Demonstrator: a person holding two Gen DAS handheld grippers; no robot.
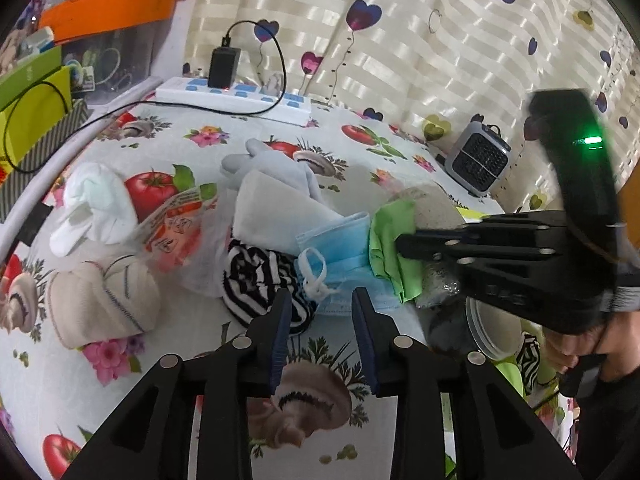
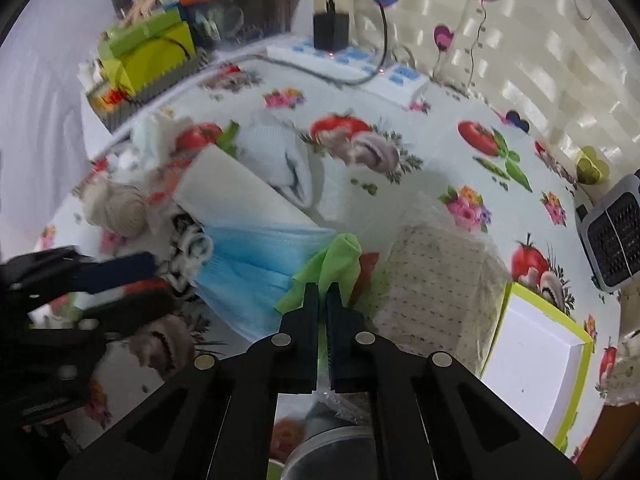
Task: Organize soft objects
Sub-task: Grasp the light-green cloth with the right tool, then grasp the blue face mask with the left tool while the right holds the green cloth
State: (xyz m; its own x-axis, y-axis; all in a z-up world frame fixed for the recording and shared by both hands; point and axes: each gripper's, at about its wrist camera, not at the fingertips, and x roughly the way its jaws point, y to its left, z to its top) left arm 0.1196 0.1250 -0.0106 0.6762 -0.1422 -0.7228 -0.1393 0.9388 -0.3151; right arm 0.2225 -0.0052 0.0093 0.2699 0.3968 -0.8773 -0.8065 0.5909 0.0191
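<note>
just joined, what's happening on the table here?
A person is sorting a heap of soft things on a table with a fruit-print cloth, one handheld gripper in each hand. The right gripper is shut on a green cloth that lies against a blue face mask. The left gripper is open, hovering just short of the mask and a striped black-and-white sock, holding nothing. Rolled socks, a white glove and a plastic bag lie untouched nearby.

Crumpled green cloth [image 2: 336,268] atop blue face mask [image 2: 260,264], striped sock [image 1: 256,280] beside it
</note>
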